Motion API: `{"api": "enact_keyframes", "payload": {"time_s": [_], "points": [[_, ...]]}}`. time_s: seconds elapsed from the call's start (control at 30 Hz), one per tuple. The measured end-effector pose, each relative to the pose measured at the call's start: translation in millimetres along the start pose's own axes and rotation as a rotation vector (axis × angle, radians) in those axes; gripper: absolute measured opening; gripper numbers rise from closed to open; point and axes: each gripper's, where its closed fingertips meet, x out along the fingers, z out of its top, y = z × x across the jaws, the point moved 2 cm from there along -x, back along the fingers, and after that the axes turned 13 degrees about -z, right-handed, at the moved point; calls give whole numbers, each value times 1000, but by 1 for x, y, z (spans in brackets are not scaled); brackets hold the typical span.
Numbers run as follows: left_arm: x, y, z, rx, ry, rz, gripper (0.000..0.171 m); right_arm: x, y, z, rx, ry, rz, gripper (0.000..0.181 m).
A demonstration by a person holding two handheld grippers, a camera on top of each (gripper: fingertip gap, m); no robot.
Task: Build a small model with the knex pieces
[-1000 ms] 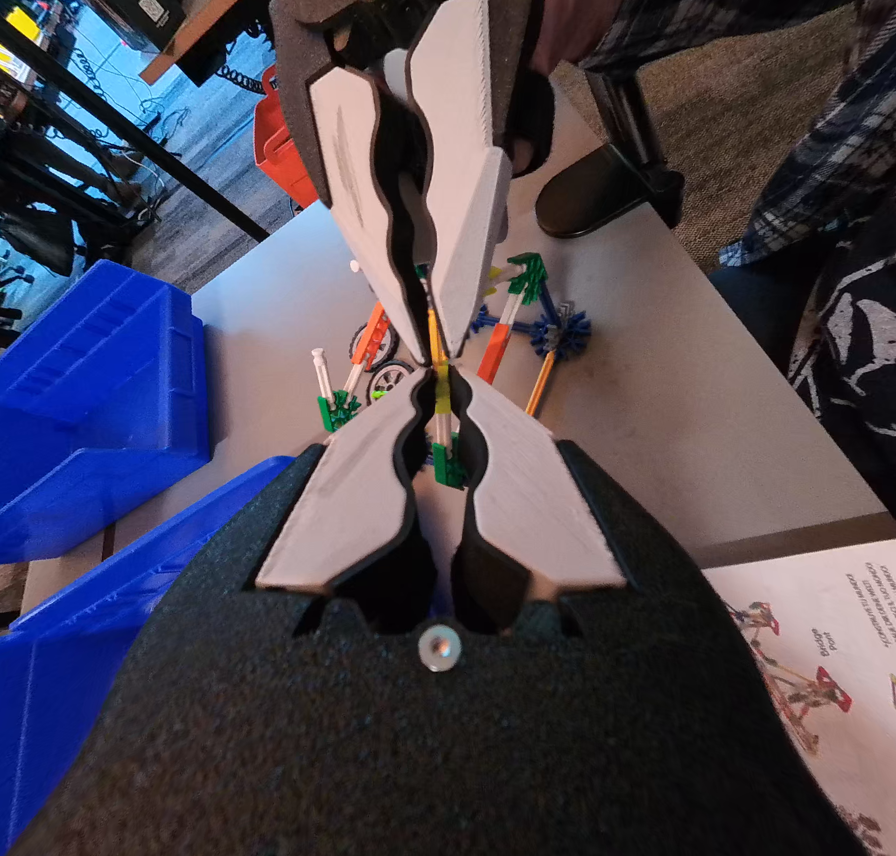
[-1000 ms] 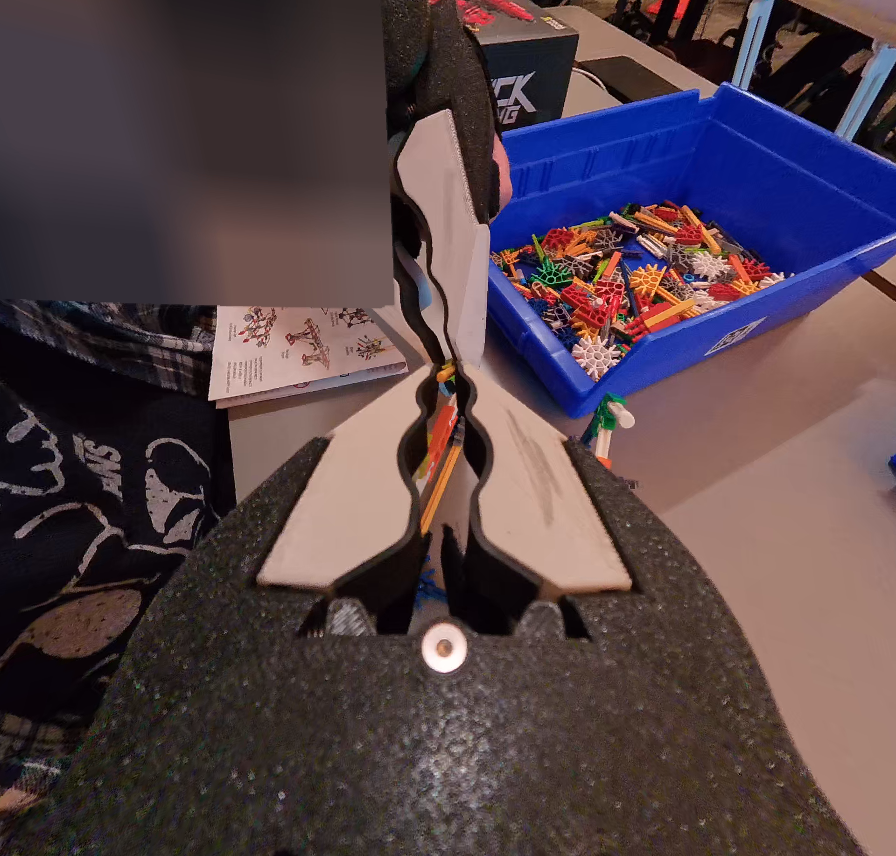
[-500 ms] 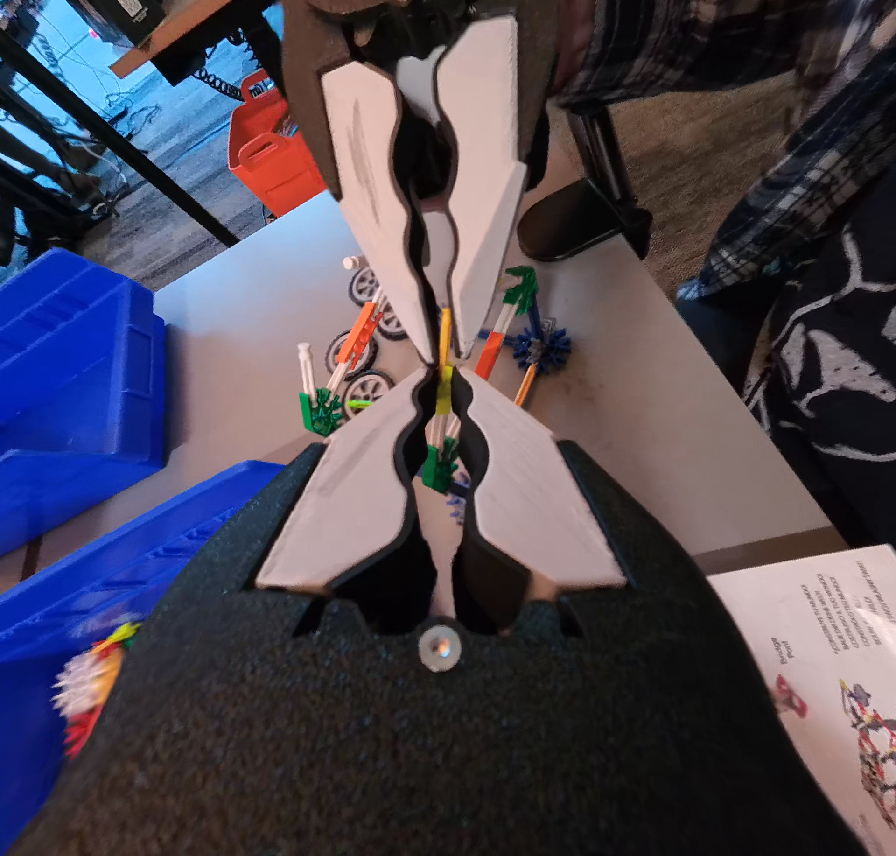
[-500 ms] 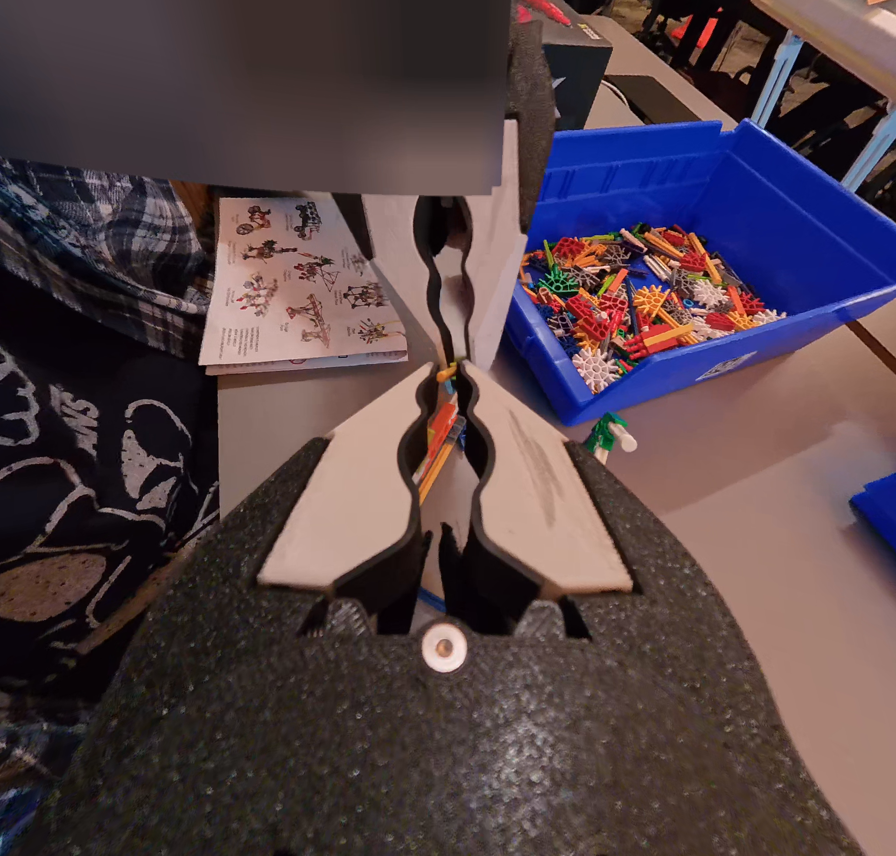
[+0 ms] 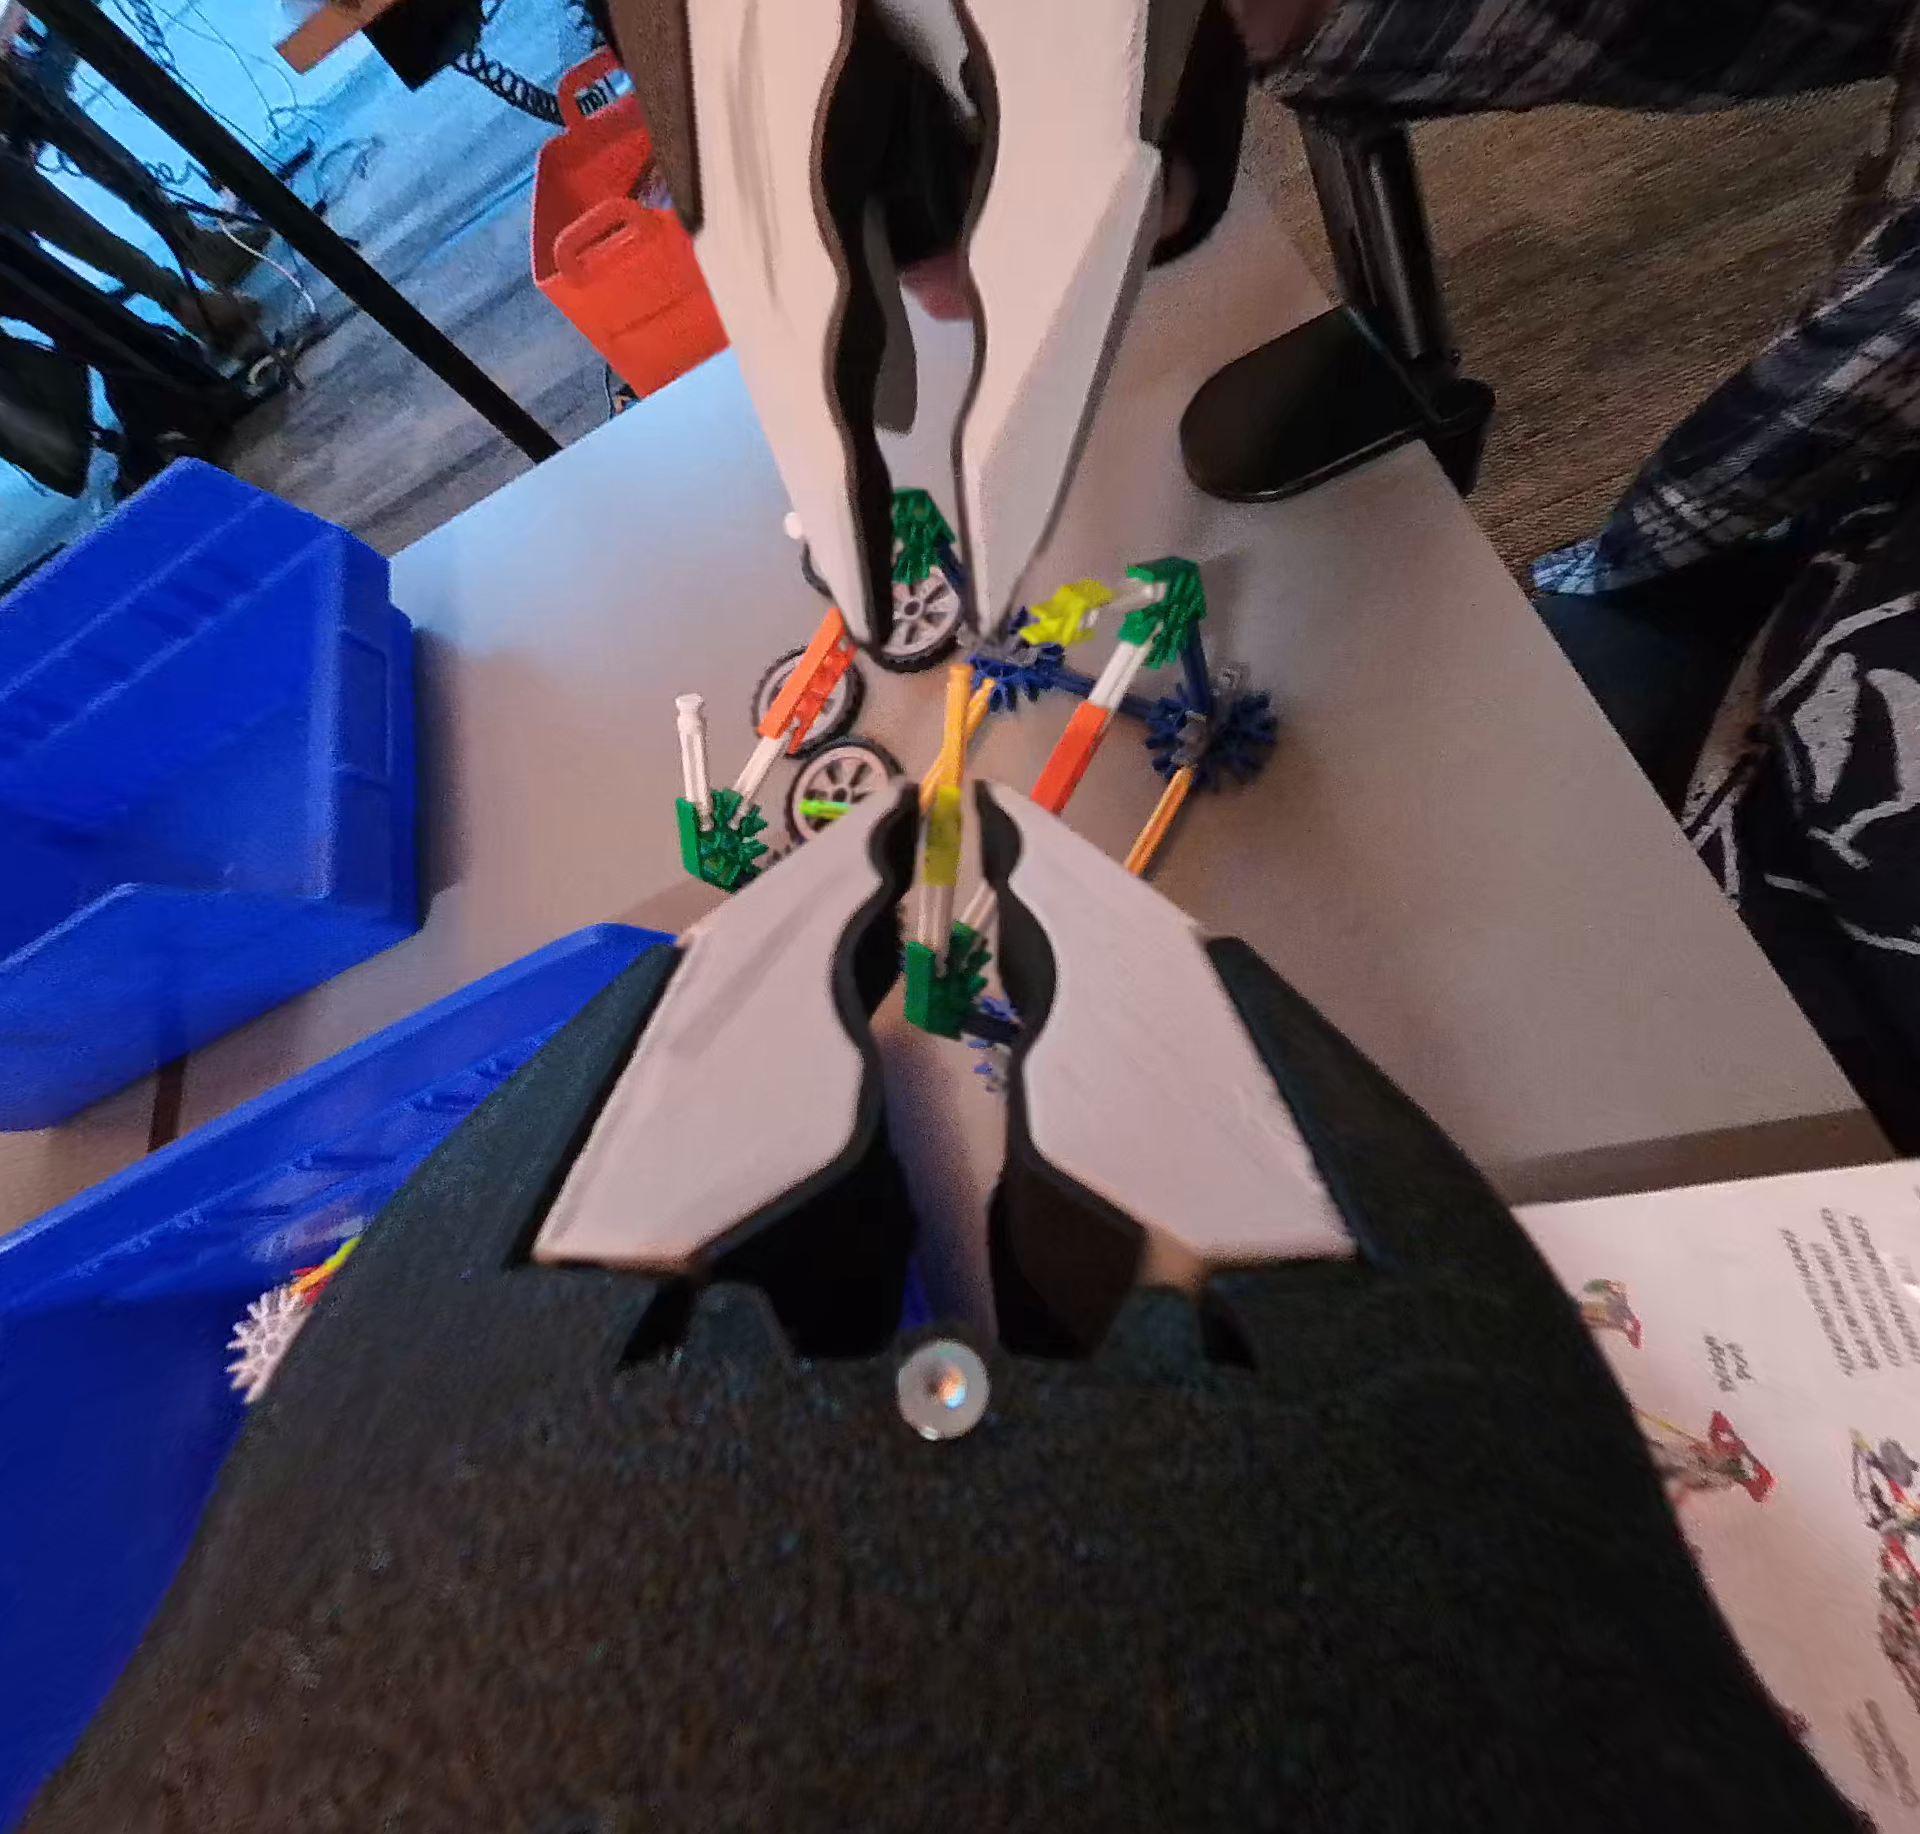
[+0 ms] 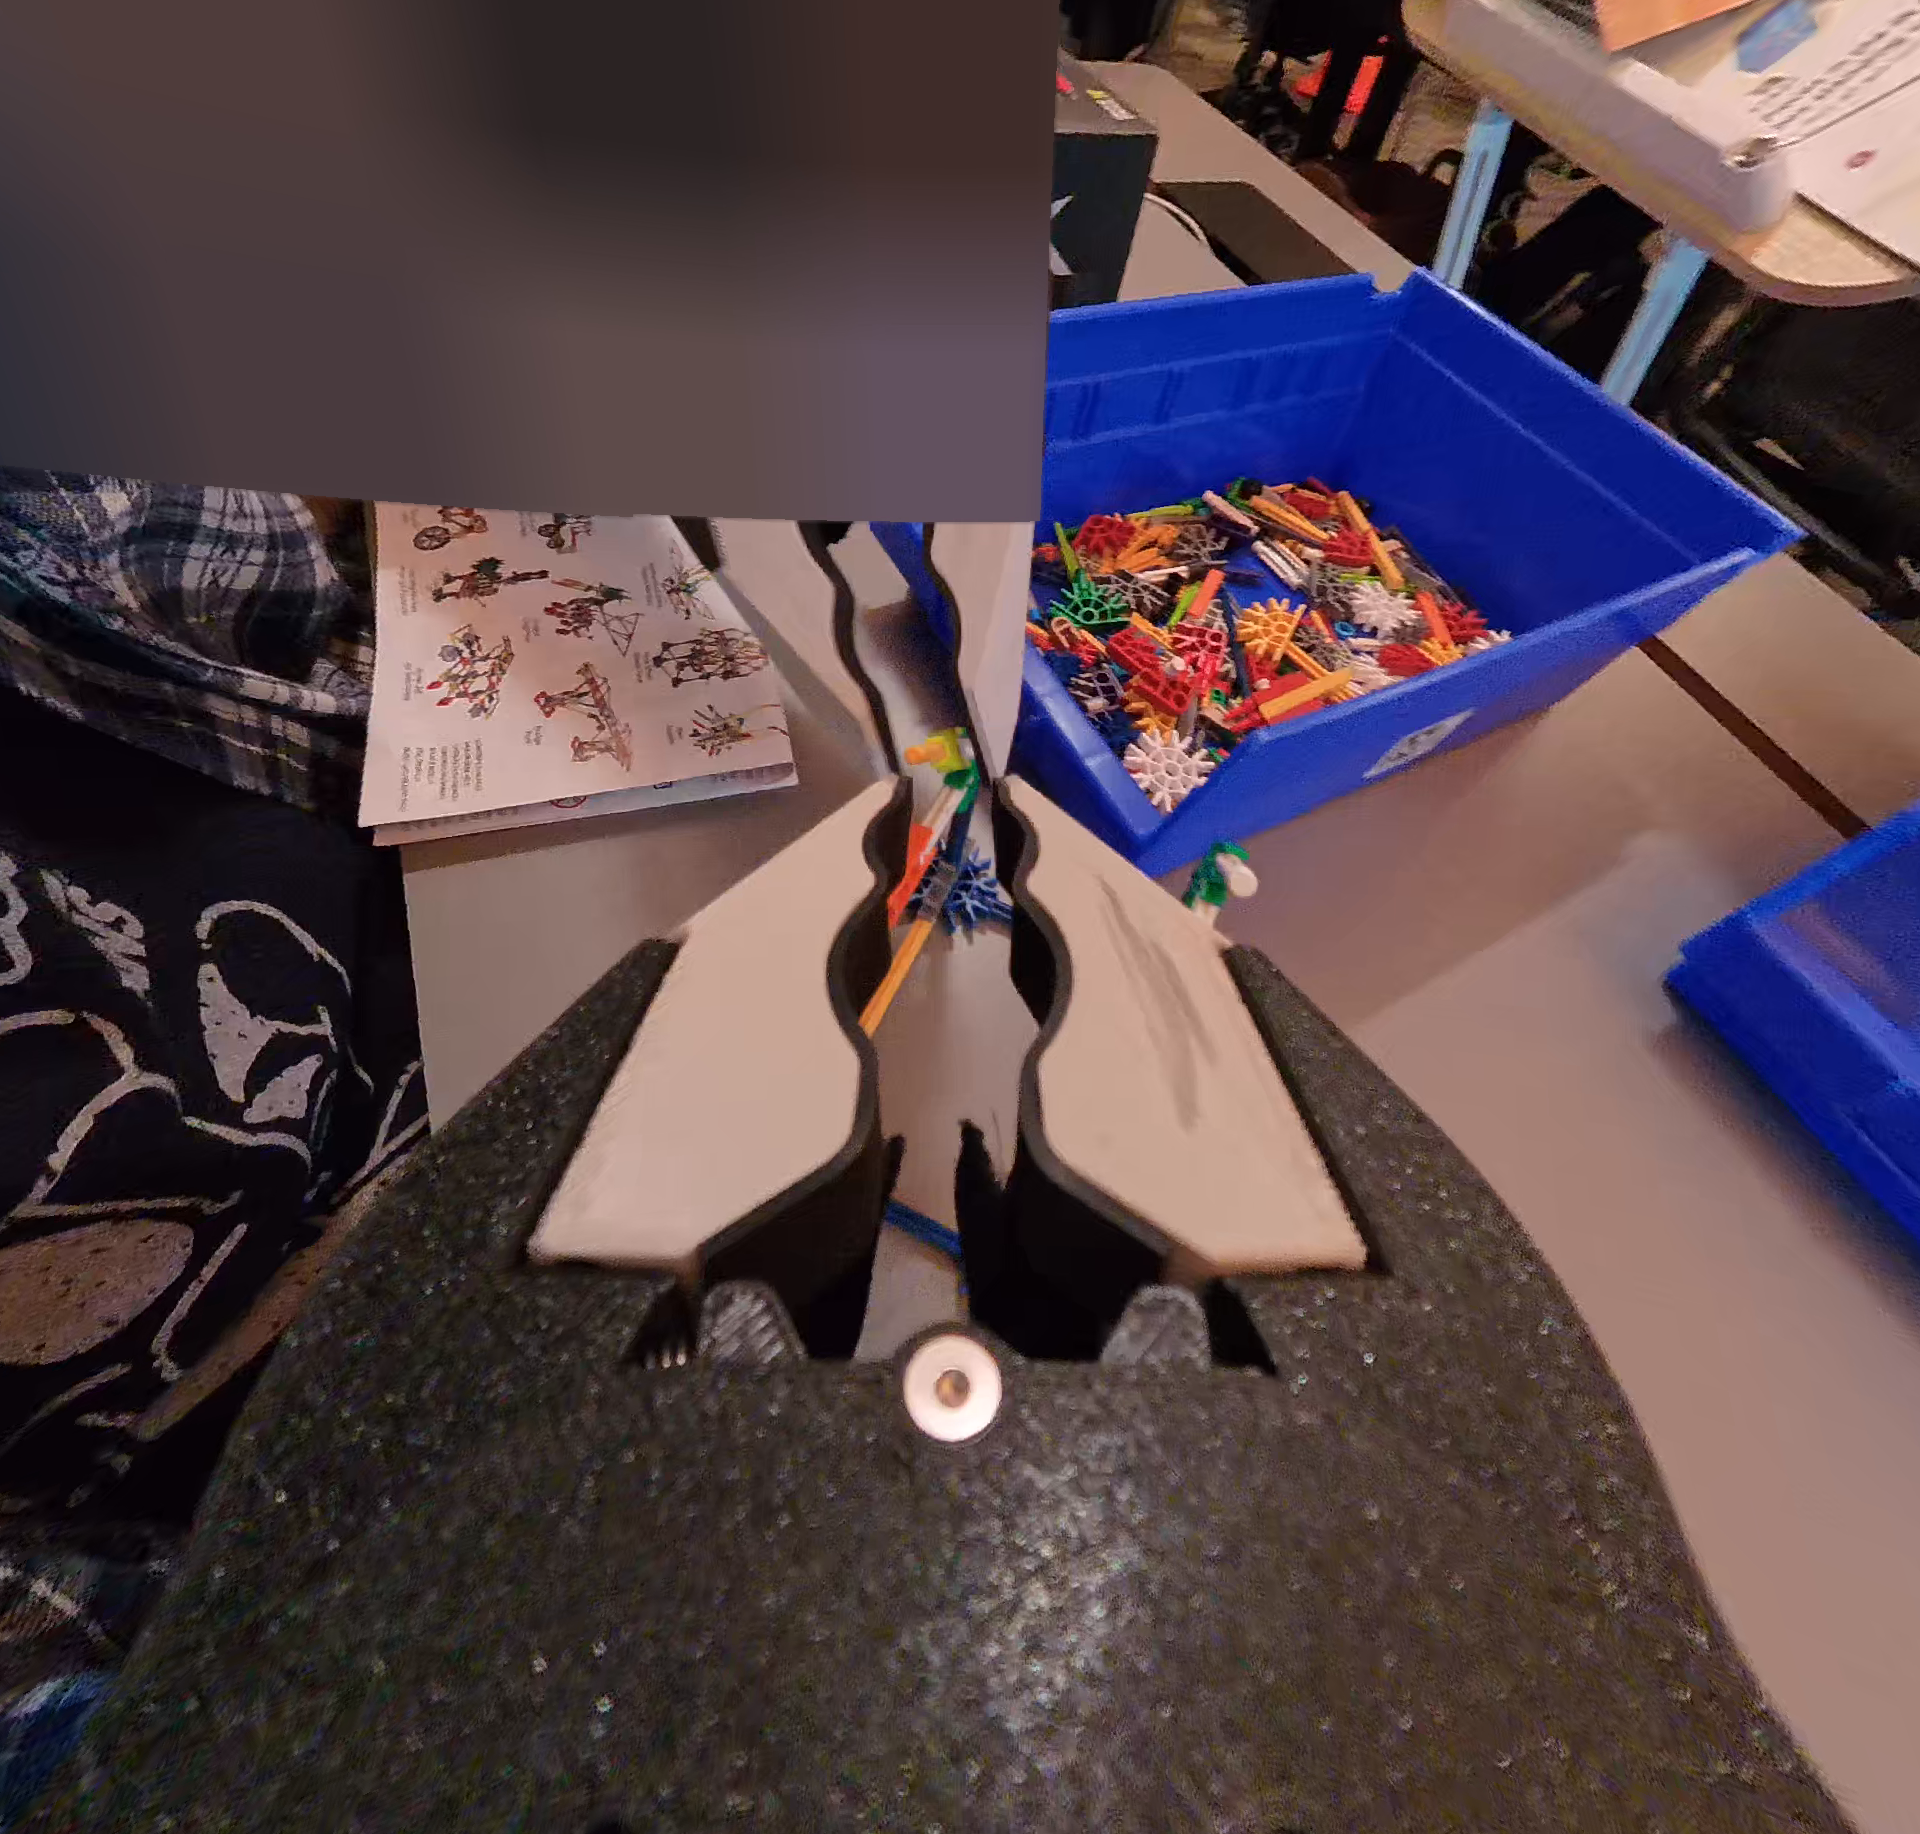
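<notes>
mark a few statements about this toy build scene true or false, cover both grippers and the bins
1. The left gripper has a yellow piece of the rod-and-connector model between its tips. True.
2. The blue bin in the right wrist view is empty. False: it holds a heap of mixed-colour rods and connectors.
3. The instruction booklet lies open on the table. True.
4. The loose wheels sit inside a blue bin. False: they lie on the table near the model.
5. The right gripper is spread wide, far from the model. False: its tips are nearly closed, right at the model.
</notes>
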Motion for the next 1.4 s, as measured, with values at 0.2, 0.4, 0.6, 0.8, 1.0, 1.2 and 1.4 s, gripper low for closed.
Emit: {"api": "enact_keyframes", "payload": {"time_s": [0.2,0.4,0.6,0.8,1.0,1.2,1.4], "points": [[-20,-1,-1,-10,22,-42,27,-18,-7,1,10,-2,-54,14],[-84,40,-27,-66,136,152,24,-23,-13,-5,31,4,-87,13],[-105,72,-99,-161,452,163,21,-22,-14,-6,39,1,-110,13],[-106,84,-145,-252,630,45,17,-20,-13,-18,33,46,-123,13],[-92,94,-183,-307,762,-101,17,-20,-13,-19,43,37,-126,13],[-79,95,-209,-355,849,-254,15,-21,-15,-24,56,41,-124,13],[-69,108,-224,-345,886,-255,15,-21,-16,-25,62,33,-120,13]]}}
